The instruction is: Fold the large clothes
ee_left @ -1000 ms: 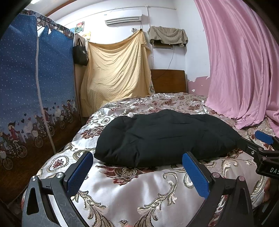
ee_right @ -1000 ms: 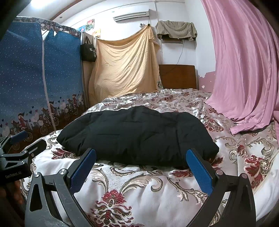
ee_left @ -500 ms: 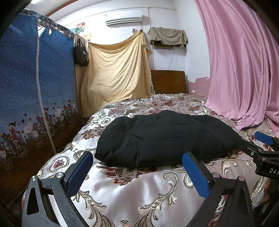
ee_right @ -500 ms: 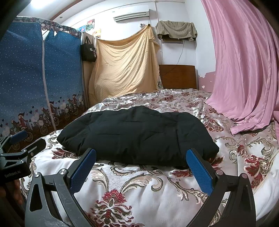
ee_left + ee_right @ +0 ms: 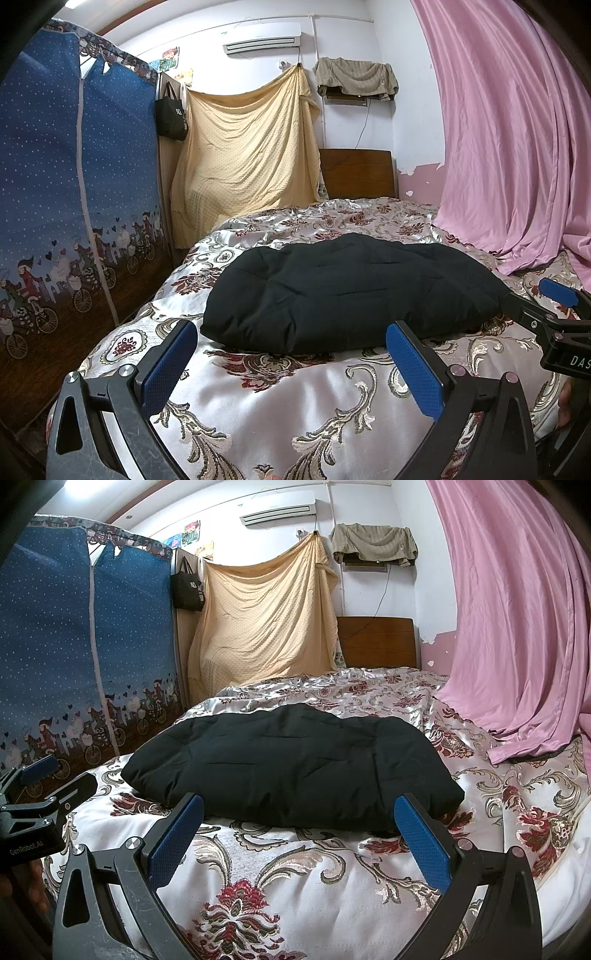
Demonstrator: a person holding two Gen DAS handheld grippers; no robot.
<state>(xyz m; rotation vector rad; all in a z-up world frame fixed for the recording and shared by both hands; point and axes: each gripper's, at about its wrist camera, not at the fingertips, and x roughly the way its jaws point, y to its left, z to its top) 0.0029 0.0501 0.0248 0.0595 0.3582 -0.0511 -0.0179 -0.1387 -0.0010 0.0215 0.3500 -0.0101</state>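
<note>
Both the left gripper (image 5: 291,354) and right gripper (image 5: 299,827) are spread and empty; the black padded garment (image 5: 291,768) should be gripped at its near corners.

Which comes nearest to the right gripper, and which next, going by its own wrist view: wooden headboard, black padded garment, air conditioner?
1. Black padded garment, on the bedspread just ahead of the right gripper.
2. Wooden headboard, at the bed's far end.
3. Air conditioner, high on the back wall.

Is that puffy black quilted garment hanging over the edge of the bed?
No, the puffy black quilted garment lies wholly on the floral satin bedspread, back from its edge.
</note>
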